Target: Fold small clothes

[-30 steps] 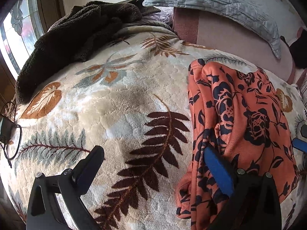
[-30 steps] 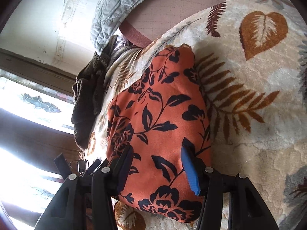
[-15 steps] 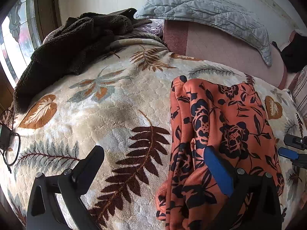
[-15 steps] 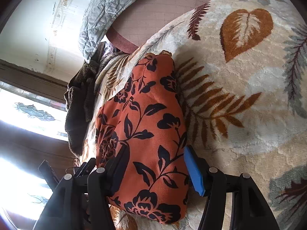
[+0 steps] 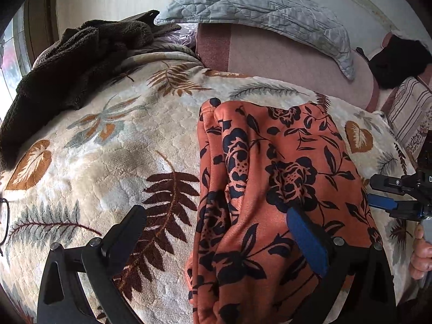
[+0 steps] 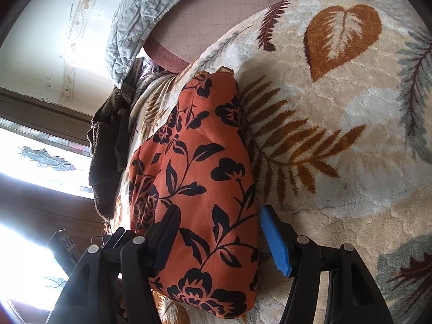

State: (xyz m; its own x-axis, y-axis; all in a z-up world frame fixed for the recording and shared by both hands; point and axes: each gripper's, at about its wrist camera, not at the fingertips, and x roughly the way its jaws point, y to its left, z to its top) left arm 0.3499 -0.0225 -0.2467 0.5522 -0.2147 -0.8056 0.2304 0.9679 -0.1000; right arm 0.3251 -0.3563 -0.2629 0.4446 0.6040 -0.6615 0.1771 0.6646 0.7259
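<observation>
An orange garment with a black flower print (image 5: 272, 178) lies folded into a narrow packet on the leaf-patterned blanket (image 5: 121, 145). My left gripper (image 5: 216, 232) is open wide above the packet's near end; its blue-padded finger (image 5: 305, 240) hovers over the cloth and the black one over bare blanket. In the right wrist view the garment (image 6: 205, 167) runs away between the fingers of my right gripper (image 6: 220, 236). Those jaws are opening, and the blue pad (image 6: 274, 240) stands just clear of the cloth edge. The right gripper (image 5: 388, 199) also shows at the right edge of the left wrist view.
A dark brown fleece throw (image 5: 67, 62) is heaped at the back left by the window. A grey quilted pillow (image 5: 259, 8) and a pink cushion (image 5: 283, 62) line the back. A black item (image 5: 397, 62) sits at the far right. A person's hand (image 5: 421, 253) holds the right gripper.
The right gripper's jaws have spread and its blue pad has come off the garment. The left gripper has drawn back and tilted, so more of the bed and the right gripper show.
</observation>
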